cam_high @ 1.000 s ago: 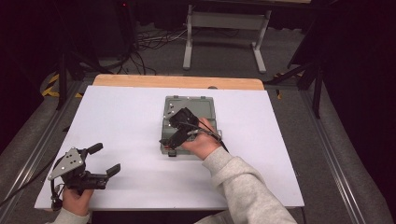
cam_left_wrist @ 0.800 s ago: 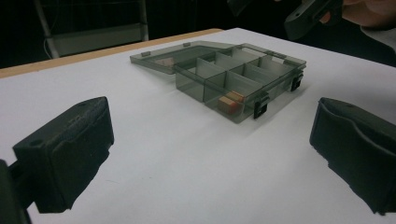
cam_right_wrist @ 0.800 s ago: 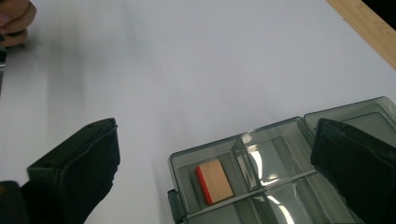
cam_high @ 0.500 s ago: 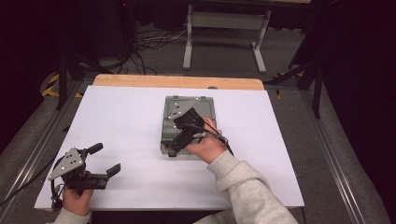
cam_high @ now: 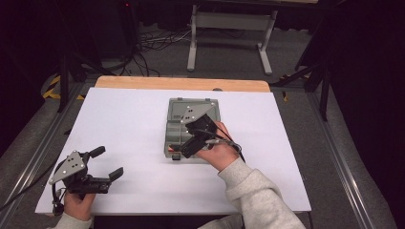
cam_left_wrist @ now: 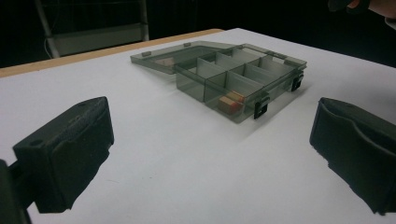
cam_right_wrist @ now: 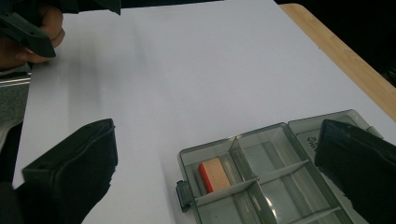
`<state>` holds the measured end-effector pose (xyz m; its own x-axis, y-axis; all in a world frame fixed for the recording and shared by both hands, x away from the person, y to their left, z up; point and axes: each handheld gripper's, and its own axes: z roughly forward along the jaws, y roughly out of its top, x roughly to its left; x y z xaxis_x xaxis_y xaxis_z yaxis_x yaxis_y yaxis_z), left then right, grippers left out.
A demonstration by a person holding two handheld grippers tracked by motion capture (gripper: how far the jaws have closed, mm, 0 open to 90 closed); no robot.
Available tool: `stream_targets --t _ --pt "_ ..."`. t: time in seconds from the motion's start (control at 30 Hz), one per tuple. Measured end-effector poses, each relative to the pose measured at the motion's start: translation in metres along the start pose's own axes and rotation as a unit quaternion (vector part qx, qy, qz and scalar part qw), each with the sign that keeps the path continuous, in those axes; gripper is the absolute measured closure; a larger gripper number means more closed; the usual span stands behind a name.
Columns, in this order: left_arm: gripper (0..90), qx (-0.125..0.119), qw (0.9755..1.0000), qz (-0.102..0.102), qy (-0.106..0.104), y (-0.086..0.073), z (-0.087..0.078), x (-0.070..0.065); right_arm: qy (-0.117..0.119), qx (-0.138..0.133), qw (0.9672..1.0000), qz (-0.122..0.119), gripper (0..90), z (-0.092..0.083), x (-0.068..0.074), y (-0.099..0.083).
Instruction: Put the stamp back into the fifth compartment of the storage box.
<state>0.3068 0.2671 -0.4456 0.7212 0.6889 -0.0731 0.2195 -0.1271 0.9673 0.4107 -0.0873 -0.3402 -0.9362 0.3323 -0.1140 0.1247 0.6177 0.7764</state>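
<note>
The grey box (cam_high: 191,125) is lying open in the middle of the white table (cam_high: 129,124) — a small orange block (cam_right_wrist: 214,174) is sitting in its corner compartment. The right claw (cam_high: 191,139) is hovering over the box, jaws apart — the left claw (cam_high: 106,163) is resting well to the box's left, jaws apart too.

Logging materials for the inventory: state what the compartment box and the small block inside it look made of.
Compartment box: likely smoky translucent plastic, glossy; dividers show through its walls. Small block: tan with a red end face, matte; possibly wood or an eraser, cannot tell.

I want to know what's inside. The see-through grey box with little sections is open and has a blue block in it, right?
Nearly. The see-through grey plastic box is open, but the block is orange and tan, not blue; the right gripper view shows it in a corner section.
</note>
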Motion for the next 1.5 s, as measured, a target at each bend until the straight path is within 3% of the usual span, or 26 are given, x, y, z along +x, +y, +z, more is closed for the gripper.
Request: stream_targets --t 0.23,0.53,0.73,1.13,1.5 --pt "0.3 0.0 1.0 -0.008 -0.001 0.0 -0.001 0.002 -0.01 -0.023 0.9996 0.01 0.2 -0.018 0.002 -0.009" --pt "0.3 0.001 1.0 -0.001 0.0 0.0 0.0 0.001 -0.03 -0.055 0.9979 0.017 0.2 -0.044 0.005 -0.024" --pt "0.3 -0.001 1.0 -0.005 0.003 0.0 0.0 0.001 -0.046 -0.063 0.9967 0.024 0.2 -0.061 0.006 -0.038" --pt "0.2 -0.003 0.9999 -0.009 0.013 -0.002 0.001 0.002 -0.073 -0.091 0.992 0.049 0.2 -0.083 0.006 -0.071" --pt "0.2 -0.004 0.9999 -0.008 0.011 -0.002 0.001 0.002 -0.079 -0.118 0.9881 0.059 0.3 -0.095 0.01 -0.103"
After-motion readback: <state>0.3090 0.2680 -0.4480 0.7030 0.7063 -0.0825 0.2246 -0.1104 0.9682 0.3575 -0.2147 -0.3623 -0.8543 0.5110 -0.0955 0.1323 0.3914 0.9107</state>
